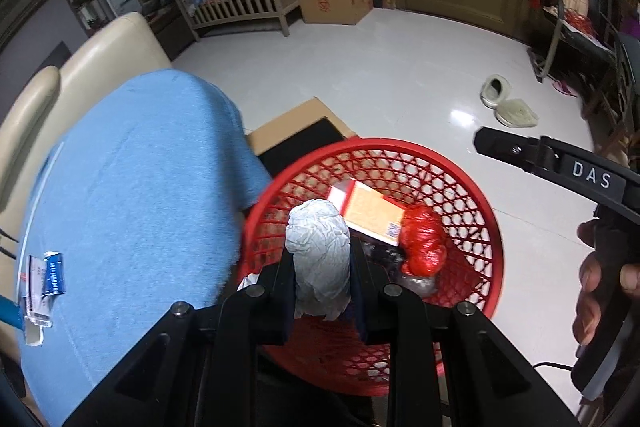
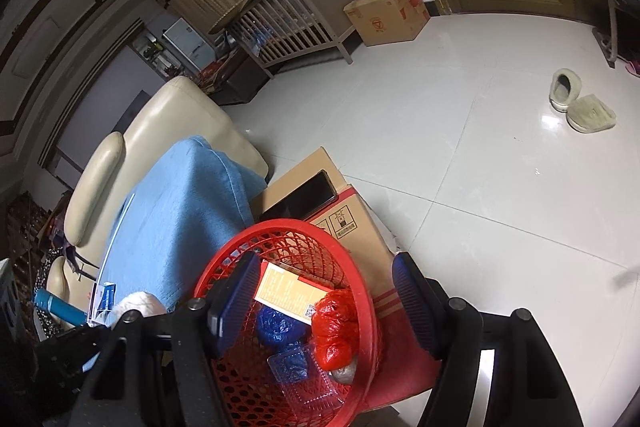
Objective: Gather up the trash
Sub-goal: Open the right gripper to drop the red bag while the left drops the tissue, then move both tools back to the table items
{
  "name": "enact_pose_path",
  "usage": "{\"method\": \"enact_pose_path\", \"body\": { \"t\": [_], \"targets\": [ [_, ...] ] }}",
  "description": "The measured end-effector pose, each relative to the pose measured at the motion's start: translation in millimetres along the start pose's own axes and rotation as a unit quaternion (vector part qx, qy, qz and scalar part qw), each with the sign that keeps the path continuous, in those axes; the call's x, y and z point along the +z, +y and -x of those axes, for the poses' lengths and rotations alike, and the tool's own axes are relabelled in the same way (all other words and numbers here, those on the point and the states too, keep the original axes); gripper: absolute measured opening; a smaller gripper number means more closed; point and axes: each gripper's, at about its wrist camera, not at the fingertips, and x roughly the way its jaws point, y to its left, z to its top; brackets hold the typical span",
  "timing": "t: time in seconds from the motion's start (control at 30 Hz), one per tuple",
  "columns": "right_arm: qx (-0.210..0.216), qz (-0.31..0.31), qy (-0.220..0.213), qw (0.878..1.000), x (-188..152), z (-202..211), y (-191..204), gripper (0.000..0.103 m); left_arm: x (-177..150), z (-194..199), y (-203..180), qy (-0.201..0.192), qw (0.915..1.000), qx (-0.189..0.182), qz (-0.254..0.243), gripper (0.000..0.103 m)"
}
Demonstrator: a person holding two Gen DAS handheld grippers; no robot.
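Note:
My left gripper (image 1: 320,255) is shut on a crumpled grey-white paper ball (image 1: 318,247), held just above the red mesh basket (image 1: 472,183). Inside the basket lie an orange box (image 1: 372,211), a red plastic bag (image 1: 424,247), a blue bag (image 2: 280,327) and a clear tray (image 2: 304,379). My right gripper (image 2: 324,267) stands open over the basket (image 2: 224,259) with nothing pressed between its blue pads. One of its fingers (image 1: 520,153) and the hand holding it show at the right of the left wrist view. A torn blue-and-white packet (image 1: 44,275) lies on the blue towel (image 1: 132,187).
The basket sits on a cardboard box (image 2: 352,227) with a black slab (image 2: 304,195) on top. A cream sofa (image 2: 172,115) under the towel is at the left. Two slippers (image 2: 580,107) lie on the white tile floor; a crib (image 2: 296,23) and a carton (image 2: 388,11) stand farther back.

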Motion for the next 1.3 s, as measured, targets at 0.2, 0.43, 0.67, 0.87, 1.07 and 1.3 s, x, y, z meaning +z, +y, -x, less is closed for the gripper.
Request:
{"method": "enact_pose_path", "body": {
  "t": [0.2, 0.43, 0.67, 0.87, 1.07, 1.3],
  "targets": [
    [0.002, 0.001, -0.002, 1.000, 2, 2, 1, 0.072, -3, -9, -7, 0.013, 0.9996, -0.026, -0.003, 0.027],
    [0.005, 0.009, -0.004, 1.000, 3, 2, 9, 0.072, -6, -8, 7, 0.016, 0.9993, -0.029, 0.016, 0.072],
    [0.010, 0.021, -0.006, 1.000, 5, 5, 21, 0.072, -17, 20, 87, -0.019, 0.9923, -0.007, 0.123, 0.072],
    [0.018, 0.045, 0.006, 0.999, -2, -1, 43, 0.072, -56, 44, 159, -0.038, 0.9786, 0.058, 0.194, 0.072],
    [0.027, 0.084, 0.028, 0.996, -16, -11, 78, 0.072, -110, 51, 221, -0.030, 0.9545, 0.085, 0.284, 0.072],
    [0.041, 0.147, 0.051, 0.987, -36, -18, 136, 0.072, -164, 66, 275, -0.039, 0.9256, 0.105, 0.362, 0.072]
  ]
}}
